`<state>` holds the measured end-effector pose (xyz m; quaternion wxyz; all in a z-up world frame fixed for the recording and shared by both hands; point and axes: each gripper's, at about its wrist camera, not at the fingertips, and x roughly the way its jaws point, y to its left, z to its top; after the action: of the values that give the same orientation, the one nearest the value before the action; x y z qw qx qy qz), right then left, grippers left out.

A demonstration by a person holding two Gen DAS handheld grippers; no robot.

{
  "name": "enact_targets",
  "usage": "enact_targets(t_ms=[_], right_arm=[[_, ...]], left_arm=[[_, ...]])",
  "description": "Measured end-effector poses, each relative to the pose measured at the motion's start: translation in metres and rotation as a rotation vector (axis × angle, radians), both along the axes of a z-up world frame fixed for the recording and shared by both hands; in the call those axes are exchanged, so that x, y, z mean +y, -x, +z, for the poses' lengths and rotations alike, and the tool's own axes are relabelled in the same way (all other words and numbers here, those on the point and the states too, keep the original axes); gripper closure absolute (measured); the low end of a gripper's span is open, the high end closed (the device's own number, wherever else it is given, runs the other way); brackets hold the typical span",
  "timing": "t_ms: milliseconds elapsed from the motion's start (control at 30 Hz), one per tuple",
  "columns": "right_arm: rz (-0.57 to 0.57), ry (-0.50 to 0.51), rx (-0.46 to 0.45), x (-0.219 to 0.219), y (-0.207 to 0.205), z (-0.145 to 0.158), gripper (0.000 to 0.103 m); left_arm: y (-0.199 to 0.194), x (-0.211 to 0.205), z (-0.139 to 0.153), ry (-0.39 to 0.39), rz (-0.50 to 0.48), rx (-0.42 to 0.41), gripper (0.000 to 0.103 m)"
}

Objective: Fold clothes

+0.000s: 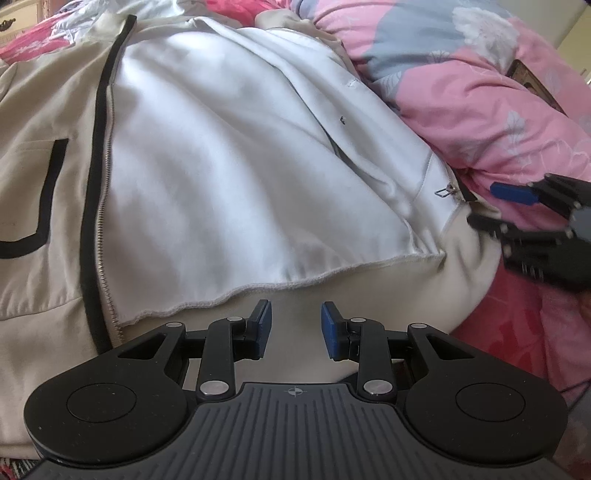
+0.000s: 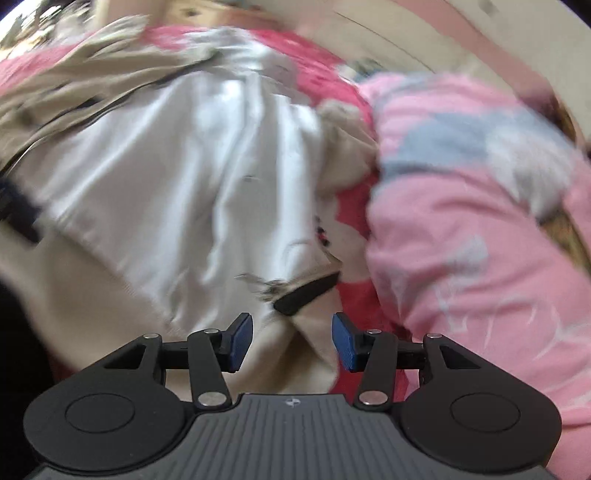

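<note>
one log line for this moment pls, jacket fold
jacket: open, white lining up, on bed | left gripper: open over hem, empty | right gripper: open by zipper corner, empty | quilt: beside jacket

I note a bed as the working surface, covered by a deep pink sheet (image 1: 517,332) with a paler floral print. A bulky quilt (image 1: 461,81), light pink with grey-blue patches and white flower motifs, is bunched along the right side. In the left wrist view, a cream drawer front with a dark metal handle (image 1: 7,24) shows at the top left corner, and a pale cream surface (image 1: 576,48), wall or furniture, I cannot tell which, sits at the far right edge. A dark flat object (image 1: 535,85) lies partly sunk in the quilt; I cannot identify it. In the right wrist view, blurred, a cream panelled surface (image 2: 461,33) runs behind the bed. Lighting is bright, soft daylight.
</note>
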<state>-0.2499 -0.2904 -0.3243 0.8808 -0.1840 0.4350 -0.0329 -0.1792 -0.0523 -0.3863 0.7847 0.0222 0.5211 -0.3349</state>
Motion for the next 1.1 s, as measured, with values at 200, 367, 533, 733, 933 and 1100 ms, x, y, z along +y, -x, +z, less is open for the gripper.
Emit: enact_targets(t_ms=[200,367,533,733,933,1100], right_arm=[[-0.119,-0.19,0.021,-0.038,-0.006,-0.006,0.083],[-0.257,-0.35,-0.107,-0.055,0.0,0.022,0.088],[-0.469,-0.75,-0.281,-0.089,0.016,0.051,0.088],[-0.279,-1.096,-0.408,-0.057,-0.007,0.083,0.089],[0.456,-0.841,0.102,0.11,-0.041,0.068,0.089],[0.642,-0.479,0.353,0.181,-0.034,0.013,0.098]], left_arm=[[-0.005,0.005,-0.007,-0.008,0.017,0.016,0.074],[-0.005,0.017,-0.006,-0.001,0.034,0.011,0.074],[-0.008,0.036,-0.015,0.028,0.096,0.068,0.074],[-0.011,0.068,-0.016,0.119,0.179,0.121,0.074],[-0.023,0.142,-0.004,0.242,0.354,0.161,0.074],[-0.03,0.189,-0.012,0.277,0.445,0.2,0.074]])
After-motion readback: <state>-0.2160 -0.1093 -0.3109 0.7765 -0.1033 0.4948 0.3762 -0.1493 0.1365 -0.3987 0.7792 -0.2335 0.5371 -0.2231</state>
